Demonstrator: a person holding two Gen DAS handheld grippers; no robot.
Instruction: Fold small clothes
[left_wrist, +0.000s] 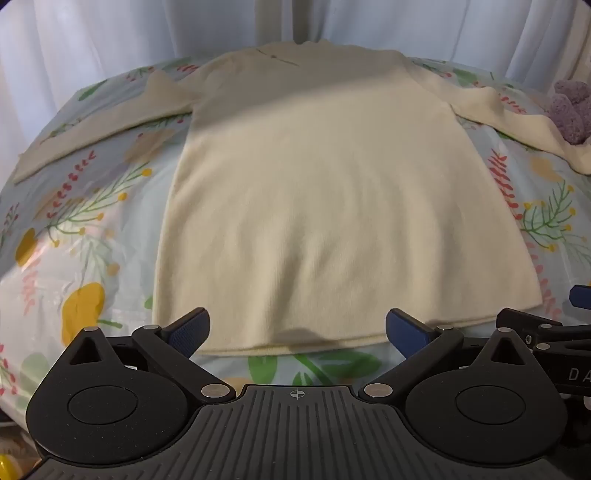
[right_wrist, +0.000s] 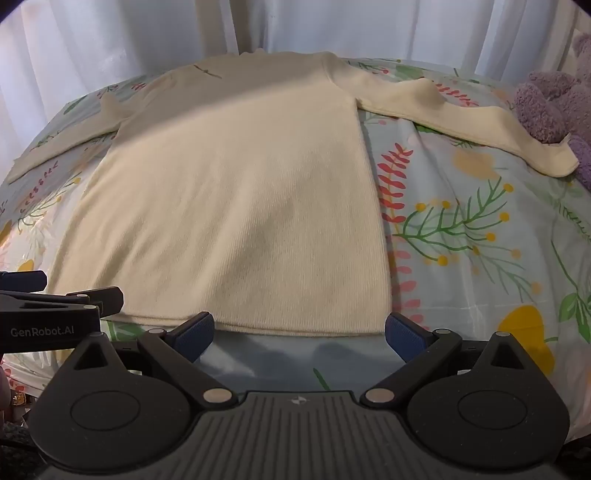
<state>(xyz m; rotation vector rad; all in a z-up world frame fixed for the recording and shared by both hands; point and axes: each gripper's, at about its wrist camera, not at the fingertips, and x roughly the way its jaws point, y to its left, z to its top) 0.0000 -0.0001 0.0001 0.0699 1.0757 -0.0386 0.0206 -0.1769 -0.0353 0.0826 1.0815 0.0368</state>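
1. Left wrist view: a cream knit sweater (left_wrist: 314, 206) lies flat and face up on a floral bedsheet (left_wrist: 85, 229), hem towards the near edge of the bed, collar at the far edge by the white curtain (left_wrist: 110, 33).
2. Both sleeves are flung wide. The left sleeve (left_wrist: 92, 125) runs towards the bed's left edge, and the right sleeve (right_wrist: 461, 114) reaches the right edge, its cuff touching a purple plush toy (right_wrist: 550, 107).
3. The left gripper (left_wrist: 297, 330) hovers over the hem (left_wrist: 295, 347), jaws spread as wide as they go, nothing between the blue pads (left_wrist: 188, 330).
4. Right wrist view: the right gripper (right_wrist: 299, 332) sits just short of the hem near the garment's right bottom corner, jaws likewise wide apart and empty.
5. Handling call: this looks a soft, light, limp knit. It should drape and sag as soon as it lifts, and the ribbed fabric probably stretches a bit under pull.
6. No slip worry, I'd say. The fuzzy knit ought to hold well between textured pads, and nothing here is fragile.
7. Where to grab: the doubled hem edge is the firmest bite for the body, one gripper at each bottom corner.
8. Sleeves likely want folding in first; pinch at a cuff or mid-sleeve and carry it across the chest.
9. Watch point: a deep bite could catch the bedsheet along with the sweater.
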